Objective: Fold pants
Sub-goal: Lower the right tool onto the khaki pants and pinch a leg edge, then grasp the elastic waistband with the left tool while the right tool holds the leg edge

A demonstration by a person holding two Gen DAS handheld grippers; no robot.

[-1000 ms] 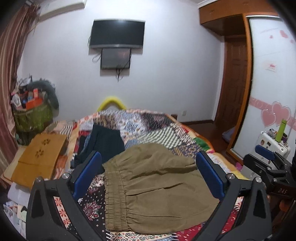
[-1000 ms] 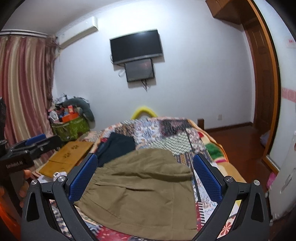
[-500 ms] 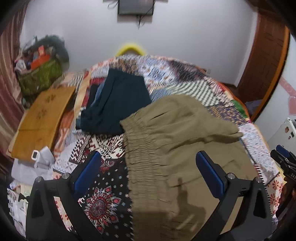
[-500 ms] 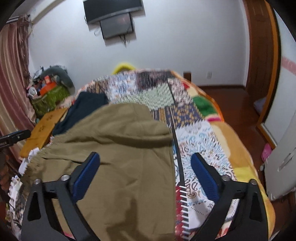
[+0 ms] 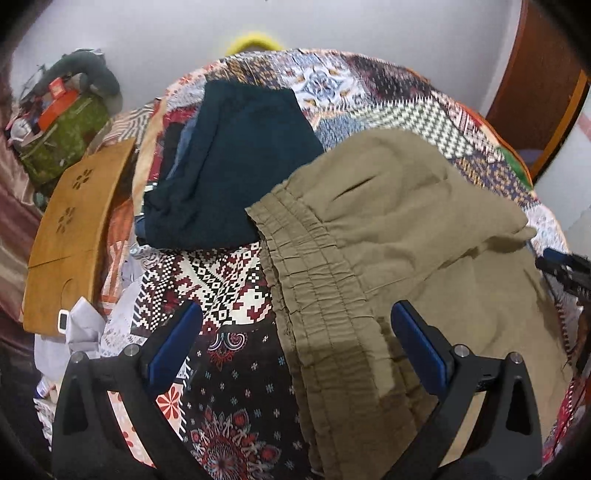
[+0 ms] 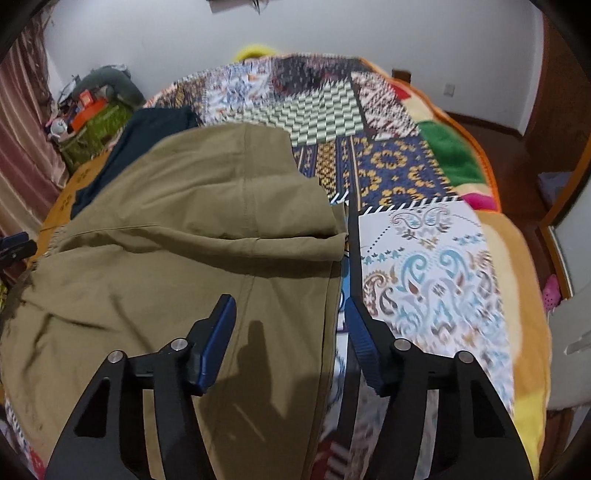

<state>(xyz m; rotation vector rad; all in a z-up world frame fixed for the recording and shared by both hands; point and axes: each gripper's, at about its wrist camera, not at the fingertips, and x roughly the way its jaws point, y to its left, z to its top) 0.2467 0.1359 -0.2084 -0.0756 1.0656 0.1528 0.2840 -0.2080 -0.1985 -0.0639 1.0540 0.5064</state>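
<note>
Patchwork bedspread (image 6: pixel 436 258) carries your olive pants (image 6: pixel 177 236), lying beside a dark garment (image 5: pixel 229 162). Your left gripper (image 5: pixel 295 332) hangs spread wide above their gathered waistband (image 5: pixel 314 273). Your right gripper (image 6: pixel 288 321), jaws apart, straddles the pants' right edge.

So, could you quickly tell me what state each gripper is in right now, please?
Left gripper: open, holding nothing, over the waistband of the pants.
Right gripper: open, holding nothing, straddling the pants' right edge.

White wall (image 6: pixel 332 29), wooden floor (image 6: pixel 509 147), patchwork bedspread (image 6: pixel 424 236), striped curtain (image 6: pixel 22 122).
</note>
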